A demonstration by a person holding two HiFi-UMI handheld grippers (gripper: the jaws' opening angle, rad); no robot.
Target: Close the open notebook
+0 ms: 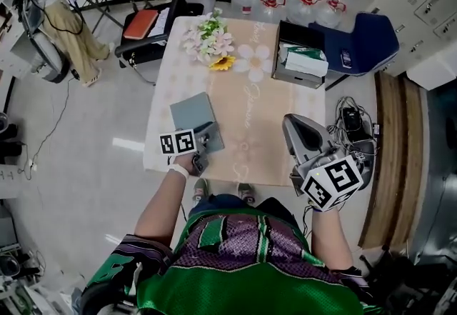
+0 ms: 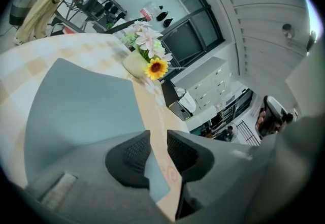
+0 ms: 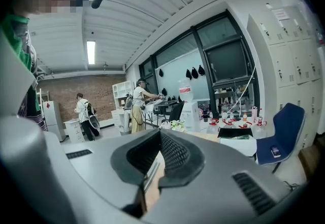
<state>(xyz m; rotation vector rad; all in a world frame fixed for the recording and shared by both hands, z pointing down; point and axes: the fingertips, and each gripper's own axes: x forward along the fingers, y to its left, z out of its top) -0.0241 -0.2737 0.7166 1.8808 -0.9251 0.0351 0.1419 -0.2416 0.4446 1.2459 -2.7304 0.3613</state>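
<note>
Notebook [image 1: 191, 112] lies flat on the bench [image 1: 275, 142], grey-blue cover uppermost, no pages showing. I judge the closing done or nearly so.

My left tongs [image 2: 158, 139] sit over its near corner. They are partly apart, and the cover edge shows in the gap, apparently unclamped. My right tongs [image 3: 159, 147] hang right of the notebook, apart and empty.

Next move: confirm the cover is flat, then lift off without dragging it.

Writing: the cursive script [image 1: 251, 103] on the cloth right of the notebook is illegible. The marker cube [image 1: 177, 142] bears patterns only.
</note>
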